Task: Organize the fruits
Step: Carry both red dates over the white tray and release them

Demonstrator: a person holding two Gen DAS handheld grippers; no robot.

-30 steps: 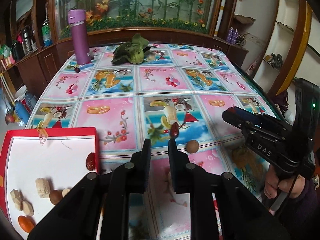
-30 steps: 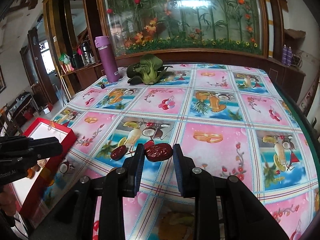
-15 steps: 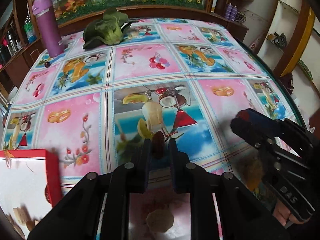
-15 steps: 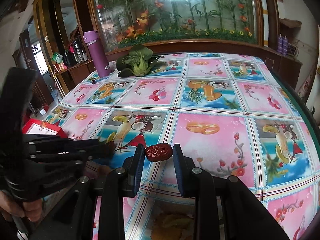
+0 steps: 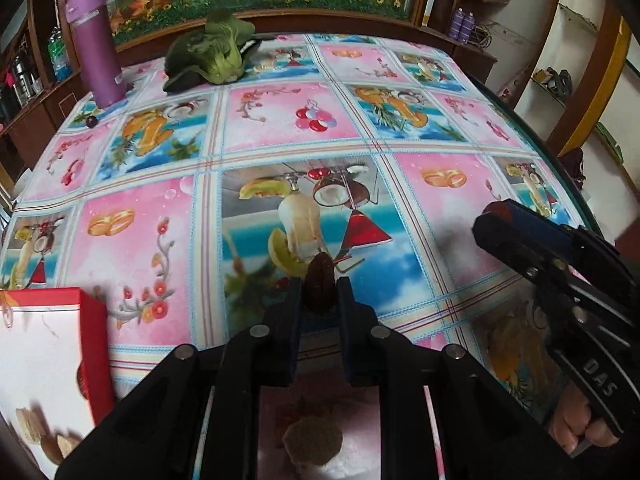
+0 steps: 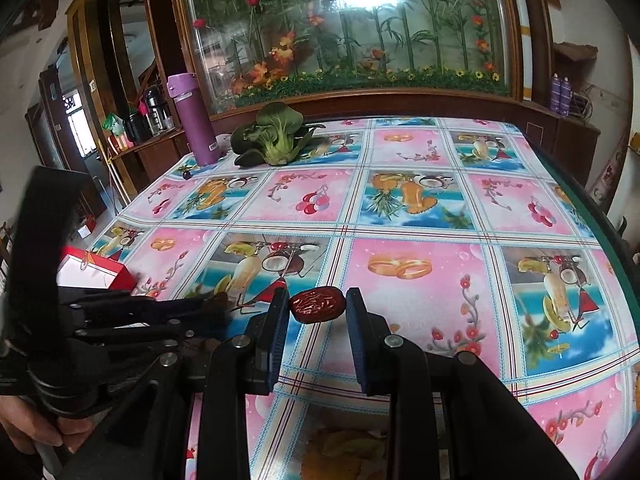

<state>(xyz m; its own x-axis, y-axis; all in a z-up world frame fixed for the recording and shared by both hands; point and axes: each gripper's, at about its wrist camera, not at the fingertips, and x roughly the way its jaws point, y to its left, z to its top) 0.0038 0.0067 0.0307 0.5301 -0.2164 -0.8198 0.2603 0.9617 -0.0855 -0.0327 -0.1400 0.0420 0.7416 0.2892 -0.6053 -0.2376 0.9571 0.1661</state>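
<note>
looking forward along the left gripper (image 5: 319, 294), its two black fingers stand close together with a dark red date (image 5: 319, 288) between them, the date's long axis running straight away from the camera, its pointed end farthest; whether the pads actually squeeze it cannot be told. white letters "das" read on the body of the right gripper (image 5: 490, 216), which reaches in from the right with a hand (image 5: 576, 426) on its grip. a red-rimmed white tray (image 5: 94, 344) sits at lower left holding pale fruit pieces, blurred. a round tan fruit (image 5: 313, 436) lies on the table below the fingers. the table wears a glossy cloth (image 5: 288, 120) of pink and blue squares printed with fruit and drinks. at the far edge stand a purple flask (image 5: 96, 48) and a leafy green vegetable (image 5: 212, 56). from the right wrist view, the right gripper (image 6: 318, 308) holds a second, wrinkled red date (image 6: 317, 305) crosswise, its long axis left to right, both ends against the narrowly parted pads, lifted over the cloth (image 6: 420, 200). the left gripper (image 6: 216, 308) comes in from the left beside it. behind the table is a wood-framed glass panel (image 6: 360, 24) with flowers and bamboo.
</note>
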